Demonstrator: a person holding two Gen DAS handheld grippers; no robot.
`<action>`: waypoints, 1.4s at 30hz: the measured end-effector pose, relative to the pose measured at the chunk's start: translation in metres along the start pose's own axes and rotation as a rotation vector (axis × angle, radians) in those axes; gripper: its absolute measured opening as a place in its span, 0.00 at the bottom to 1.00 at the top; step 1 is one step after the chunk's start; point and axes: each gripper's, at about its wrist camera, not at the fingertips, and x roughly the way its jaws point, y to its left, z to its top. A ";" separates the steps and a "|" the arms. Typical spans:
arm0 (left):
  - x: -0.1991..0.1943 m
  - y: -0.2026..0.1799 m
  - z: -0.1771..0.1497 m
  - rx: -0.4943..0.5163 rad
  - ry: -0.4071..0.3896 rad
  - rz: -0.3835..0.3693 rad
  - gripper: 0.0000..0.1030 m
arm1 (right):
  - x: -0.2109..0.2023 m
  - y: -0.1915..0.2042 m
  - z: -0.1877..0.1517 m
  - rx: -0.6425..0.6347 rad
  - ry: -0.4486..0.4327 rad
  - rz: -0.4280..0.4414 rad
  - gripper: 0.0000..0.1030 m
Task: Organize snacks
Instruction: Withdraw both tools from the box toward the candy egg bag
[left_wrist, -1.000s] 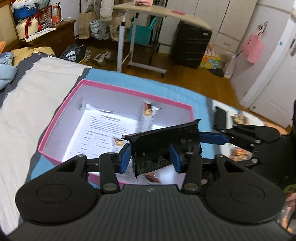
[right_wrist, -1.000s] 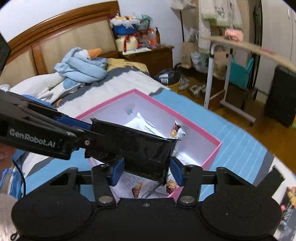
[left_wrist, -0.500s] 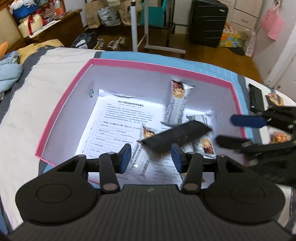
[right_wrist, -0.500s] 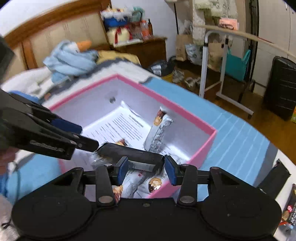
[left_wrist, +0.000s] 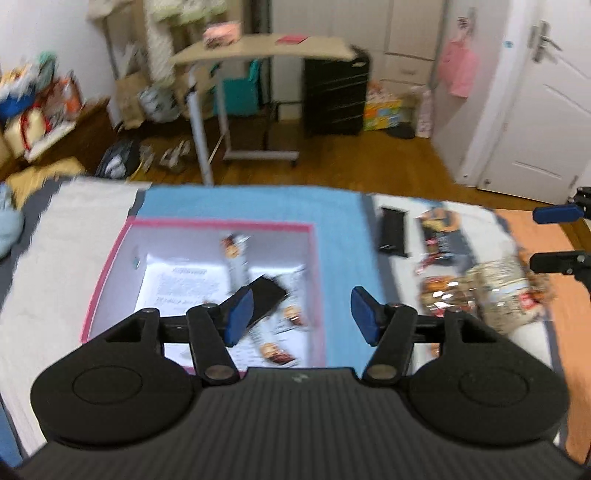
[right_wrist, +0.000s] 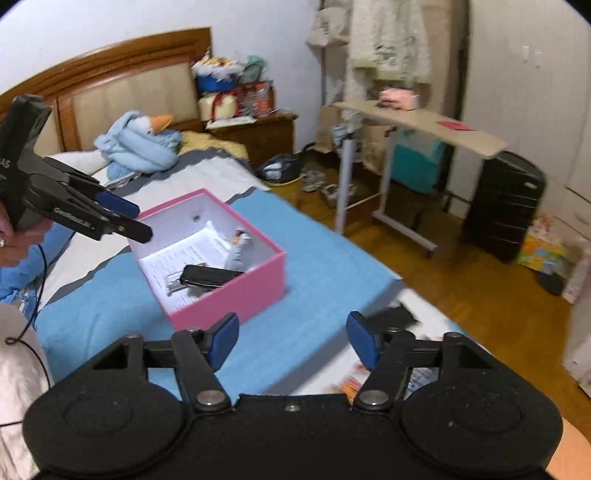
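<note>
A pink box (left_wrist: 221, 223) (right_wrist: 240, 291) stands on the blue cover of the bed. Inside it a black snack packet (left_wrist: 267, 295) (right_wrist: 210, 275) lies on a printed sheet among a few silver snack bars. My left gripper (left_wrist: 301, 314) (right_wrist: 138, 219) hovers above the box's near right corner, its jaws opening with nothing between them. My right gripper (right_wrist: 291, 338) (left_wrist: 543, 236) is off to the right of the box, jaws also opening and empty. Another black packet (left_wrist: 391, 232) (right_wrist: 395, 317) and a pile of loose snacks (left_wrist: 480, 284) lie on the bed right of the box.
A rolling side table (right_wrist: 417, 122) and a black suitcase (right_wrist: 502, 206) stand on the wooden floor past the bed's edge. A blue plush toy (right_wrist: 140, 144) lies by the headboard. A person's hand (right_wrist: 14, 236) holds the left gripper. A white door (left_wrist: 535, 103) is at far right.
Both grippers held the black packet over the box, then let it drop inside. Both have since pulled back and up, the view shifting right, with their jaws spread wider.
</note>
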 end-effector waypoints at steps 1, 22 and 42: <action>-0.007 -0.012 0.003 0.021 -0.007 -0.006 0.60 | -0.016 -0.006 -0.005 0.006 -0.007 -0.010 0.72; -0.028 -0.160 -0.061 0.257 -0.090 -0.009 0.79 | 0.012 0.000 -0.119 0.137 -0.029 0.100 0.81; 0.114 -0.113 -0.122 -0.019 0.088 -0.197 0.74 | 0.110 0.052 -0.211 0.022 -0.023 -0.163 0.82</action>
